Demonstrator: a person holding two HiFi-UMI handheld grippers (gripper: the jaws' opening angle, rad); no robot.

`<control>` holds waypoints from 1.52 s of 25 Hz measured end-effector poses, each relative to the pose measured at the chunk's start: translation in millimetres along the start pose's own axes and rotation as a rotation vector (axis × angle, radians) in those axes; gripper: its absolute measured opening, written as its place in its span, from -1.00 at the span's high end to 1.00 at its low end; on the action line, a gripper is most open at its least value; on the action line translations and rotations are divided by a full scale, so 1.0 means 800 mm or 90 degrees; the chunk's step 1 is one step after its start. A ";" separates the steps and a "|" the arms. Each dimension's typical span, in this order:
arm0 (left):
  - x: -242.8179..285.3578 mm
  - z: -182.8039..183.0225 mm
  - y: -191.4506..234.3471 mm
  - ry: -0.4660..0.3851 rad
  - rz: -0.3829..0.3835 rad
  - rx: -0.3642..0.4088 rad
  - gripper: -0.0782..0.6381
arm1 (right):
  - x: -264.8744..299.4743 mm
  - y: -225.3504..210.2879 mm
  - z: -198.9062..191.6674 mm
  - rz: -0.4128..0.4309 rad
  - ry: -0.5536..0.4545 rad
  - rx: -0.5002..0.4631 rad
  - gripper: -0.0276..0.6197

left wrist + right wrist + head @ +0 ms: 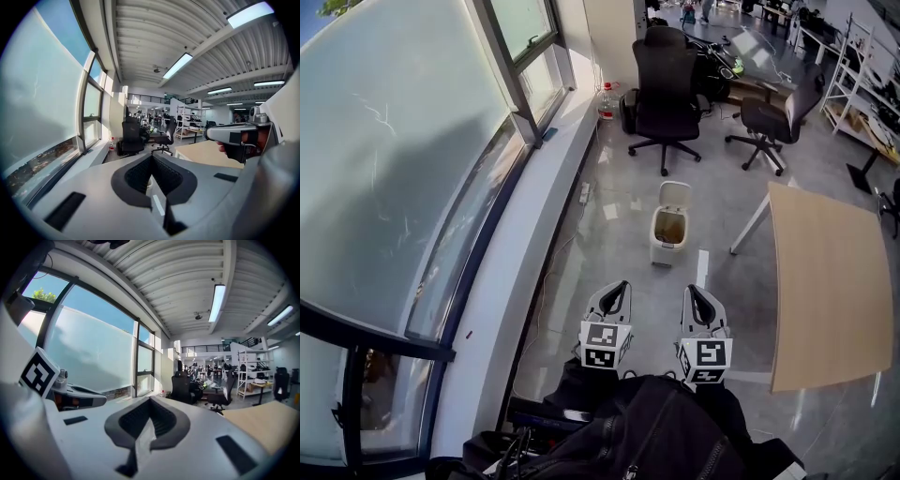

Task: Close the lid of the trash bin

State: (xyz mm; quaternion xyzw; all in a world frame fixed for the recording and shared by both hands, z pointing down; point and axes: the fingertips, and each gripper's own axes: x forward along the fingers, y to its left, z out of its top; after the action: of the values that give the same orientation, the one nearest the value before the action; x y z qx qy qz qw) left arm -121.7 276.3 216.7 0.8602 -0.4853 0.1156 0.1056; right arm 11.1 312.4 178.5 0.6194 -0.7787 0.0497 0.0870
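L gripper (622, 284), R gripper (692, 290) jaws closed, holding nothing; trash bin (668, 246) lid (675, 195) up, contents unclear.

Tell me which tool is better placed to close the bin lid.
Probably the right tool: the trash bin, its lid raised, lies more directly ahead of it than of the left tool. Both are far away.

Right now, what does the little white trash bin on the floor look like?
The small white plastic trash bin stands upright on the shiny grey floor. Its rounded lid is swung up at the back, and the inside looks yellowish brown. It sits apart from the light wooden table; only the floor touches it.
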 end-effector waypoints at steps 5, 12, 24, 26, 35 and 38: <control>0.000 -0.016 0.003 0.015 -0.011 -0.008 0.78 | 0.002 0.010 -0.009 0.001 0.014 -0.004 0.91; 0.023 -0.031 -0.004 0.038 -0.035 -0.019 0.78 | 0.010 -0.001 -0.023 -0.009 0.039 -0.003 0.91; 0.120 0.027 0.028 0.016 -0.004 0.017 0.78 | 0.109 -0.070 0.015 -0.003 -0.021 0.011 0.91; 0.142 0.040 0.023 0.013 -0.013 0.027 0.78 | 0.124 -0.089 0.022 -0.009 -0.026 0.016 0.91; 0.239 0.074 0.001 0.019 -0.028 0.041 0.78 | 0.185 -0.170 0.032 -0.011 -0.028 0.030 0.91; 0.270 0.086 -0.007 0.012 -0.024 0.050 0.78 | 0.202 -0.194 0.031 -0.009 -0.027 0.038 0.91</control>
State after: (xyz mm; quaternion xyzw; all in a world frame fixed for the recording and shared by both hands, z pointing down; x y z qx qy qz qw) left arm -2.0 83.7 215.7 0.8716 -0.4630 0.1408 0.0782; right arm 125.1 117.7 181.4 0.6281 -0.7741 0.0587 0.0522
